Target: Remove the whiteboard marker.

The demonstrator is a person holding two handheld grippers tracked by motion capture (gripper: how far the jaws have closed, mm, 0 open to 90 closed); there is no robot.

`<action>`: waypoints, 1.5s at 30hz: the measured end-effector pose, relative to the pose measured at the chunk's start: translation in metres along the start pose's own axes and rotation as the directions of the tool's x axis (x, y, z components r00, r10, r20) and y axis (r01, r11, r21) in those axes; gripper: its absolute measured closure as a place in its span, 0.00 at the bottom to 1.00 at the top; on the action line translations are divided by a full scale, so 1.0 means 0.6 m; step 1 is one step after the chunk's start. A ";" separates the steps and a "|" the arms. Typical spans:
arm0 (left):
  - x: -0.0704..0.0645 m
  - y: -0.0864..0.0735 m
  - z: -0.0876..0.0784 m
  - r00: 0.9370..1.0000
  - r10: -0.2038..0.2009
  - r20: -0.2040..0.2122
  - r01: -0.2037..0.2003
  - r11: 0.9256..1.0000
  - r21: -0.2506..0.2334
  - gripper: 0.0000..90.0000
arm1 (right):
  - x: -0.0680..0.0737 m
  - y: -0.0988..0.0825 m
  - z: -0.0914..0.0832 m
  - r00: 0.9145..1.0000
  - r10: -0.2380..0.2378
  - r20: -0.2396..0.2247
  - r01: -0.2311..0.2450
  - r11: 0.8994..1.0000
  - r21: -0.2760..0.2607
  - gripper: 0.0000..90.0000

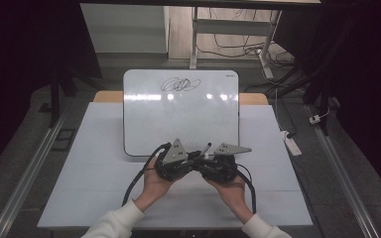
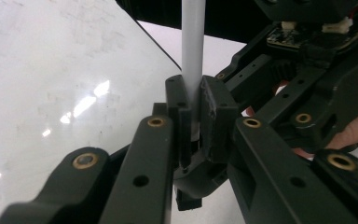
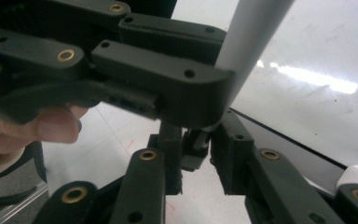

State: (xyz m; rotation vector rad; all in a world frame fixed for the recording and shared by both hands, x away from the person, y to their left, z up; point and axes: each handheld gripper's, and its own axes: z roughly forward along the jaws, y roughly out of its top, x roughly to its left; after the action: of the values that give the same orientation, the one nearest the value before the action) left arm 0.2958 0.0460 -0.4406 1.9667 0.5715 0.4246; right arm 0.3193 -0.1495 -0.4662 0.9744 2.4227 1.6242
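Before the glossy whiteboard (image 1: 181,111), both grippers' fingers pinch a smooth cylindrical marker (image 2: 192,51).

Glossy white whiteboard (image 1: 181,116), smooth matt grey marker (image 2: 193,42), matt black plastic left gripper (image 2: 195,121).

Overhead light; glare spots on the whiteboard (image 1: 180,111), bright against dark surroundings left and right of it. Both gripper views soft: close jaws blurred, whiteboard reflections streaked, washed out.
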 end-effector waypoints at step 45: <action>0.075 -0.217 -0.209 0.938 -0.252 -0.237 0.285 0.951 0.119 0.29 | -0.107 0.148 -0.028 0.979 -0.074 0.188 0.130 0.943 -0.306 0.86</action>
State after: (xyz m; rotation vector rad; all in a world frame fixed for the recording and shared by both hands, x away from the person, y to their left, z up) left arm 0.2398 0.2135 -0.5009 1.9600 1.0288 0.4382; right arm 0.4052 -0.1760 -0.4014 0.8784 1.9838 1.7389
